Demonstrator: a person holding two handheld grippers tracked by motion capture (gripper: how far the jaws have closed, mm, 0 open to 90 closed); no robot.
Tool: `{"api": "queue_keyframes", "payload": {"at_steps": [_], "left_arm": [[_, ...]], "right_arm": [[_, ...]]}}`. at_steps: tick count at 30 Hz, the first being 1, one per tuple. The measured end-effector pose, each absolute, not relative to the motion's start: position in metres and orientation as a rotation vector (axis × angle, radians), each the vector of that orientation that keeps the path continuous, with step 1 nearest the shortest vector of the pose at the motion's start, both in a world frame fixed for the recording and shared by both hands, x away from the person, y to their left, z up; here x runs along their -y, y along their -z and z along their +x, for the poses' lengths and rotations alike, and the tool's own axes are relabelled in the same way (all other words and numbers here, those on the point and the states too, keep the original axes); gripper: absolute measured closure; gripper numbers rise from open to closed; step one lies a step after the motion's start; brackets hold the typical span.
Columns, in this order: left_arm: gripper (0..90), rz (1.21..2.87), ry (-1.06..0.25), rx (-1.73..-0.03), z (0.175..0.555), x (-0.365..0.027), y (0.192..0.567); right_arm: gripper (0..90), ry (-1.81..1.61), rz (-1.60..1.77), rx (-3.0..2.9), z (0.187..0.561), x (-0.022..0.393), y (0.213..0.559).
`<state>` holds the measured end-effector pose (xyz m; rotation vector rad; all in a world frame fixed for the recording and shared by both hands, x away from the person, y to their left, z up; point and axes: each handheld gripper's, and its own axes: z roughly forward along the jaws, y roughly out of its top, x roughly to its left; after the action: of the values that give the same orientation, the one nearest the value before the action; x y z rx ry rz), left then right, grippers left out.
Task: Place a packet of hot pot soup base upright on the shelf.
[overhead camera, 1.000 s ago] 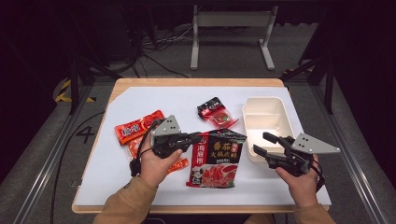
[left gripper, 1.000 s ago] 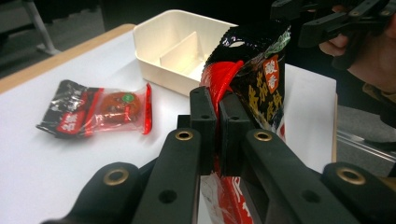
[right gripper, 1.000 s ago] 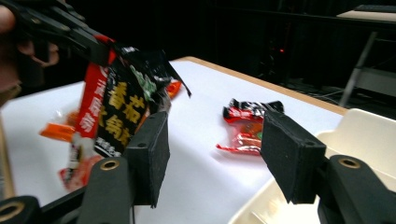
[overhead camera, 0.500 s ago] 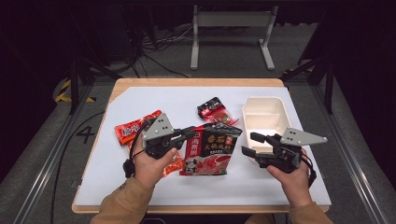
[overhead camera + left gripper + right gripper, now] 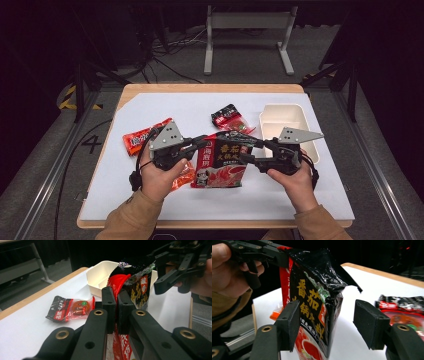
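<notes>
A big black-and-red seasoning pouch (image 5: 222,165) hangs upright over the white mat in front of the person. My left gripper (image 5: 200,145) is shut on the pouch's upper left edge; in the left gripper view both pads (image 5: 109,305) pinch the pouch (image 5: 135,282). My right gripper (image 5: 247,150) sits at the pouch's right side with jaws that have just been opening. In the right gripper view the pouch (image 5: 317,300) stands between the spread pads (image 5: 372,325), and the far pad is clear of it. The right gripper (image 5: 329,325) is open.
A white bin (image 5: 285,112) stands at the back right. A small black-and-red packet (image 5: 230,120) lies behind the pouch. An orange-red packet (image 5: 142,137) lies at the left, and another orange packet (image 5: 185,175) pokes out beside the left hand. The wooden table edge (image 5: 210,87) frames the mat.
My right gripper has moved left until its jaws straddle the pouch's right edge. The left gripper has kept its grip and stayed roughly in place.
</notes>
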<state>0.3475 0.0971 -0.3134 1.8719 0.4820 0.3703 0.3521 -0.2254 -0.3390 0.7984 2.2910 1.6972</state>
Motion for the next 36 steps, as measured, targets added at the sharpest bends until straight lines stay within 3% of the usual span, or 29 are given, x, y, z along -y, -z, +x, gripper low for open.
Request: {"api": "queue_keyframes", "payload": {"at_steps": [19,21,26,36], "left_arm": [[87.4,1.868,-0.352,-0.484,0.346,-0.095,0.316],[87.5,1.87,-0.357,-0.479,0.346,-0.095,0.316],[87.4,1.866,-0.357,-0.48,0.344,-0.097,0.315],[87.3,1.866,-0.358,-0.495,0.342,-0.1,0.316]], "right_arm": [[43.6,-1.811,0.783,-2.423,0.373,0.206,0.349],[45.6,-1.808,0.766,-2.438,0.374,0.204,0.349],[60.5,-1.8,0.739,-2.456,0.377,0.203,0.349],[73.7,-1.747,0.688,-2.481,0.377,0.202,0.345]]}}
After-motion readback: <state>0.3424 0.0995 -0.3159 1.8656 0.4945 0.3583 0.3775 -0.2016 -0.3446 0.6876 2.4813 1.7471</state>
